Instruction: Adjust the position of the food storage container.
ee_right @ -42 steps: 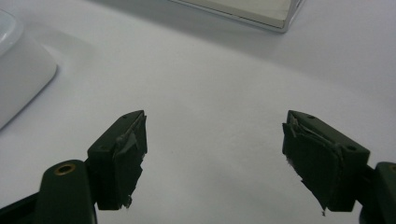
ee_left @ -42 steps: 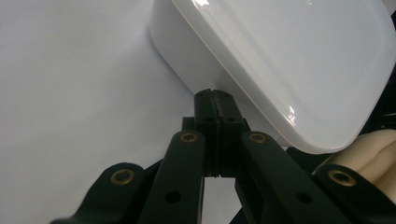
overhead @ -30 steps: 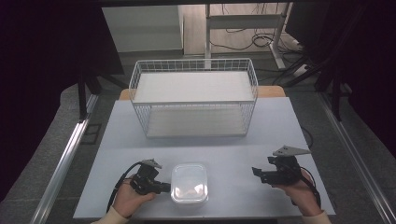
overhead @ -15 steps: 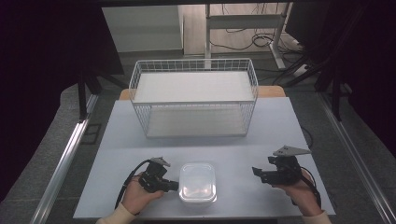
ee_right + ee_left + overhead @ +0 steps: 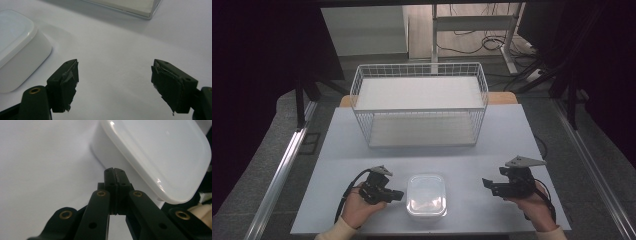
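The lidded white container (image 5: 426,195) sits near the table's front edge, well short of the wire basket (image 5: 419,105), and the left gripper (image 5: 396,194), jaws pressed together against its side, could shove it askew, while the right gripper (image 5: 486,185) waits spread wide beside it.

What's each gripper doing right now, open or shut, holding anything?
Left gripper: jaws shut, holding nothing, tips against the side of the white lidded container.
Right gripper: jaws open, holding nothing.
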A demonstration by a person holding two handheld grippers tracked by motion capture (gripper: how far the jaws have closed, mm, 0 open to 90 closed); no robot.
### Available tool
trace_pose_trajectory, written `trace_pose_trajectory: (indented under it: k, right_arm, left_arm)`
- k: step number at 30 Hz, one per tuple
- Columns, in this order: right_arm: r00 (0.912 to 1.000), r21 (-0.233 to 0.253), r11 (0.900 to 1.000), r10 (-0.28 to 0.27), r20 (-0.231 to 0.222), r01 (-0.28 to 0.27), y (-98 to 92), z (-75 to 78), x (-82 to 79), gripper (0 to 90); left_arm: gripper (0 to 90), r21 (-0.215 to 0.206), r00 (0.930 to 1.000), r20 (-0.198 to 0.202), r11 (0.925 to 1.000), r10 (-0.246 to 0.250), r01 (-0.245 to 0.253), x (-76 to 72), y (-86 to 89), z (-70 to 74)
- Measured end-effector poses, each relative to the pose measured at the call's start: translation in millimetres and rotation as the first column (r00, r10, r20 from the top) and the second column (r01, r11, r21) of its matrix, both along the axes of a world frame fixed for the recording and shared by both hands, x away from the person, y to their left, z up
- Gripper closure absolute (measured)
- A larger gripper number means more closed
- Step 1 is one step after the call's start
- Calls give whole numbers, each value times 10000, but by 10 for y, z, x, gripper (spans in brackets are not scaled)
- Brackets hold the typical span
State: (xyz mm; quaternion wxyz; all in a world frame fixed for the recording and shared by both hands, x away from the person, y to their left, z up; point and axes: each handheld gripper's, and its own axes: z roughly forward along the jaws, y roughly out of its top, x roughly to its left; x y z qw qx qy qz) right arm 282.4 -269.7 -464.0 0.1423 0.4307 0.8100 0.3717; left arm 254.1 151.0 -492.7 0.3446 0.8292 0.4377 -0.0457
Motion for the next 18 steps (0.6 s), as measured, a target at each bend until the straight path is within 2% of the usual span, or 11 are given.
trace_pose_trajectory:
  k: [2,4,6,7,8,10,13,18]
  right_arm:
    - [9999,78,10000,-15,150,14,8,19,-11,218]
    - [9998,87,10000,10,200,-12,15,25,-15,218]
    - [9996,128,9999,57,259,-61,36,34,-26,218]
    - [9995,186,9997,123,298,-128,51,39,-32,218]
    - [9993,325,9992,231,303,-241,73,52,-44,218]
    - [9993,415,9988,251,275,-262,85,60,-51,218]
    - [9979,829,9952,495,406,-527,126,93,-75,216]
    - [9972,985,9931,596,458,-639,152,106,-88,213]
  left_arm:
    - [880,-68,9990,316,9995,309,-307,-16,83,56]
    - [861,-218,9941,756,9968,779,-764,-43,164,128]
    - [784,-391,9847,1212,9918,1254,-1215,-71,237,205]
    - [717,-431,9818,1304,9902,1377,-1332,-77,259,229]
    - [593,-535,9775,1380,9867,1596,-1535,-86,287,263]
    - [560,-644,9737,1414,9832,1784,-1708,-95,319,297]
    - [410,-814,9644,1500,9749,2176,-2073,-105,360,338]
    - [338,-964,9528,1652,9656,2547,-2415,-109,414,377]
